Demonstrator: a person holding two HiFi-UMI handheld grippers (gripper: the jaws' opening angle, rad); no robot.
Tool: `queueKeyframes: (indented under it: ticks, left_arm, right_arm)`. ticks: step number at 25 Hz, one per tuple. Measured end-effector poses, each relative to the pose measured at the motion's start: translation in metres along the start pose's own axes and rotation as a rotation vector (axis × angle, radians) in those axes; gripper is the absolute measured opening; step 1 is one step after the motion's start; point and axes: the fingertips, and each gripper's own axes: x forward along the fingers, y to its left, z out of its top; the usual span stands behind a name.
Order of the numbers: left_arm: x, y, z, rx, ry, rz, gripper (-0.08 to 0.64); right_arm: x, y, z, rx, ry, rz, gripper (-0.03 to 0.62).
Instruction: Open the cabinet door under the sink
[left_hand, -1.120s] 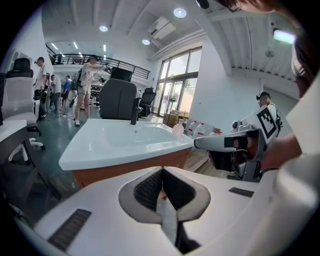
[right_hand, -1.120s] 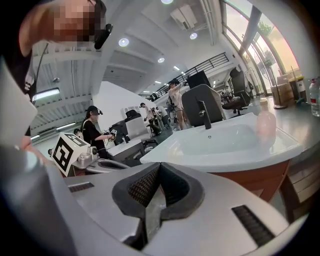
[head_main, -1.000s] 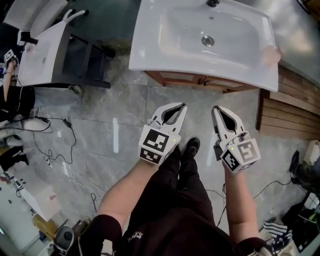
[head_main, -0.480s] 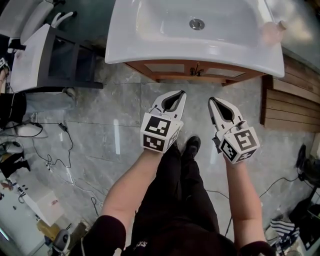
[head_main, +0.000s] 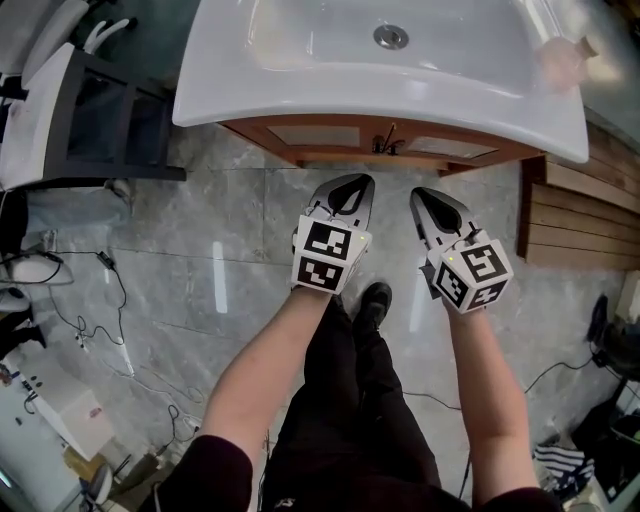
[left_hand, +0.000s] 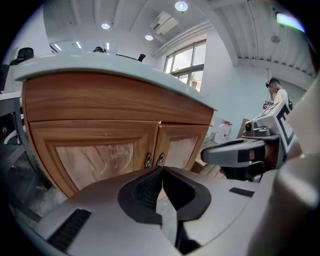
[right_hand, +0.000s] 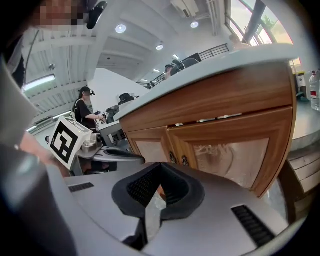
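You hold the left gripper (head_main: 352, 182) and right gripper (head_main: 418, 193), jaws pressed together and empty, before the closed wooden cabinet doors (left_hand: 95, 152) under the white sink (head_main: 300, 95).

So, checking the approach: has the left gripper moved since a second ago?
Yes. In the head view the left gripper now sits closer to the wooden cabinet; the gap between them has shrunk.
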Motion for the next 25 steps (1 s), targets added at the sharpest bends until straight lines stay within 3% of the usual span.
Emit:
queueKeyframes:
  ticks: [13, 17, 25]
  left_arm:
    - [0.072, 0.025, -0.029, 0.046, -0.022, 0.032, 0.020]
    - [0.085, 0.022, -0.030, 0.041, -0.020, 0.025, 0.114]
    - [0.106, 0.032, -0.041, 0.009, 0.019, 0.034, 0.130]
  right_arm:
    - [0.046, -0.038, -0.036, -0.057, -0.019, -0.049, 0.012]
    - [0.048, -0.040, -0.038, -0.041, -0.032, -0.052, 0.014]
    - [0.048, -0.044, -0.040, -0.020, -0.044, -0.042, 0.013]
